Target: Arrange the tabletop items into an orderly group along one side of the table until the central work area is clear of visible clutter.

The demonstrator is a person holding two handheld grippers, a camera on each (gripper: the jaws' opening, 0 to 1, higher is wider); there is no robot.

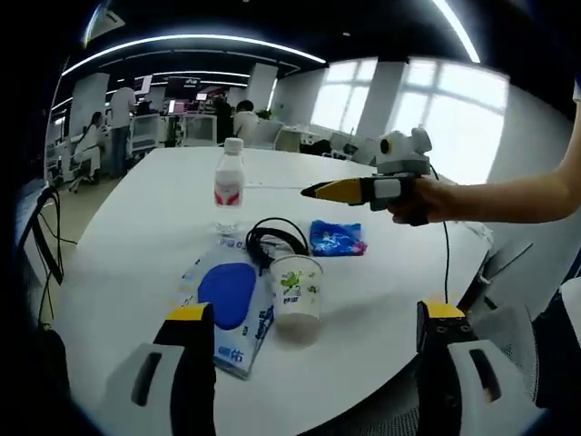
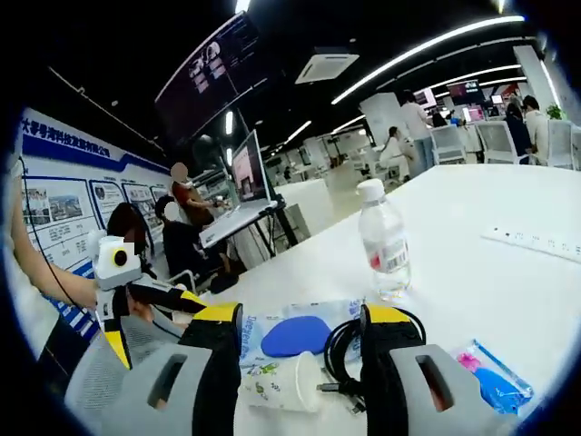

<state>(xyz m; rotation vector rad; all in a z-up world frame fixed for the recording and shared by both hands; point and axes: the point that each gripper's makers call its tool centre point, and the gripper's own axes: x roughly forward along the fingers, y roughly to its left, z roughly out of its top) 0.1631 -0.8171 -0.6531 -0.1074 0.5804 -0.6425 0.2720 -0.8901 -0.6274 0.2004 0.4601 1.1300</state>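
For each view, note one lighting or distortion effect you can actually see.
Left gripper view: the windows are blown out white, and the paper cup casts a soft shadow on the table. Right gripper view: fisheye bends the ceiling light strips, and distant people look soft.

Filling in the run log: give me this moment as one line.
left gripper: open, facing paper cup | right gripper: open, around cup | water bottle, cable, blue packet: mid-table

Left gripper held low with yellow-tipped jaws spread wide apart, nothing between them. Right gripper reaching in from the right, gripped in a bare hand on an outstretched forearm, jaw tips together. Right gripper jaws parted in its own view, left gripper alongside.
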